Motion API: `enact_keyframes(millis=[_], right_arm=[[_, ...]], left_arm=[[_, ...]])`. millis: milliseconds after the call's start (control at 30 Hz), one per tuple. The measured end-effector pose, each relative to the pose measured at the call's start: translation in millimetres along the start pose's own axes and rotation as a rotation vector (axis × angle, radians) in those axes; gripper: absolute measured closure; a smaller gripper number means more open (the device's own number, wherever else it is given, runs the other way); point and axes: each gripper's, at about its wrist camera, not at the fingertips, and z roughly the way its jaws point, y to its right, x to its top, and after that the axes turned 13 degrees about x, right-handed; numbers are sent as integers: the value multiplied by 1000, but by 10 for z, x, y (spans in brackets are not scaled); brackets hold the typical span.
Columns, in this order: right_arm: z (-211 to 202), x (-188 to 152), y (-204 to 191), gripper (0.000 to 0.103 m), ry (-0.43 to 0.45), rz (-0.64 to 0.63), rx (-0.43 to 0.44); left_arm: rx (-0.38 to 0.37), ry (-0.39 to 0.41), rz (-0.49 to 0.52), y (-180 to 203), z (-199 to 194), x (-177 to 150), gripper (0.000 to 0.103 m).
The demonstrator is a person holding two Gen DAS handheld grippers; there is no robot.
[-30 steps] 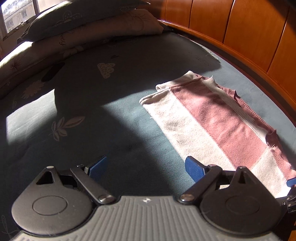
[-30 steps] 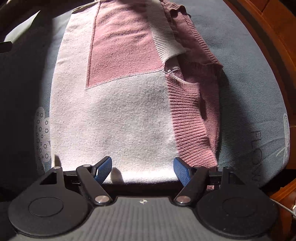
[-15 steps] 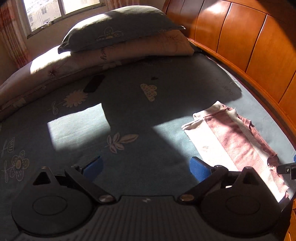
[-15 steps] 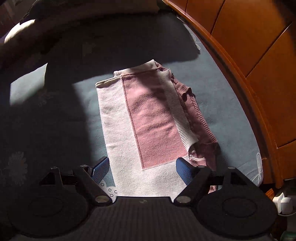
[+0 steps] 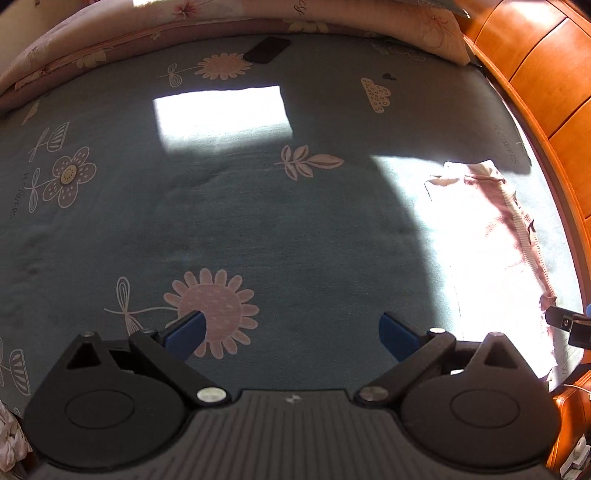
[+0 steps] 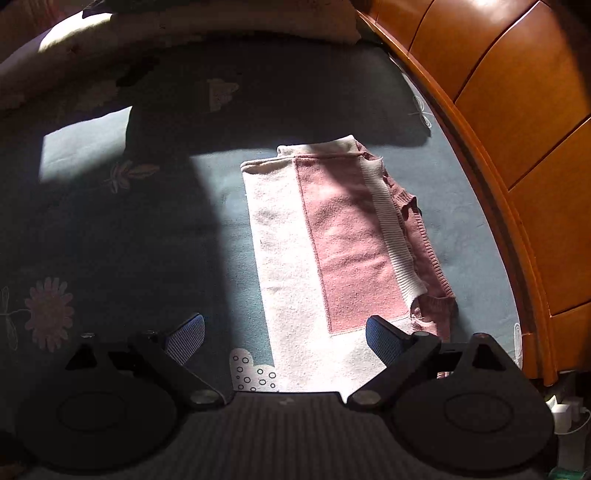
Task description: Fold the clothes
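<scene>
Both grippers have lifted away from the sweater (image 6: 332, 251), which lies folded flat near the bed's (image 5: 258, 229) headboard-side edge. Left gripper (image 5: 291, 334) fingers stand apart, empty; right gripper (image 6: 284, 336) fingers are opening, empty. Fold looks finished; next probably another garment.

The bed (image 5: 258, 229) has a blue-green sheet with pink flowers and leaves drawn on it. A small dark flat thing (image 5: 267, 50) lies near the pink flowery pillows (image 5: 369, 22). Shiny orange wooden panels (image 6: 517, 129) stand along one side.
</scene>
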Motion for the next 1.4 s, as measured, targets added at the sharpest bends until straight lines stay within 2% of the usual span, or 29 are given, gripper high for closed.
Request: enact_keyframes(millis=[300,500,633,1100,1400], right_arm=[[-17,-329,8,6,-33,42,18],[-73,-397,36,6,-54,67,25],[-75,-397,-11,6,-59,56,24],[-87,-466,-262,6,-97,22,36],[-167,-496,-295,6,-79,22,30]], left_arm=[[49,-96,-36,-187,112,-311,3],[68,-140,-55,-266,163,-459,3],[92,-136,-67,-348,166,-533,3],[87,-145,-104,-632,207,-690,3],[69,-103,-94,-669,126,-727,3]])
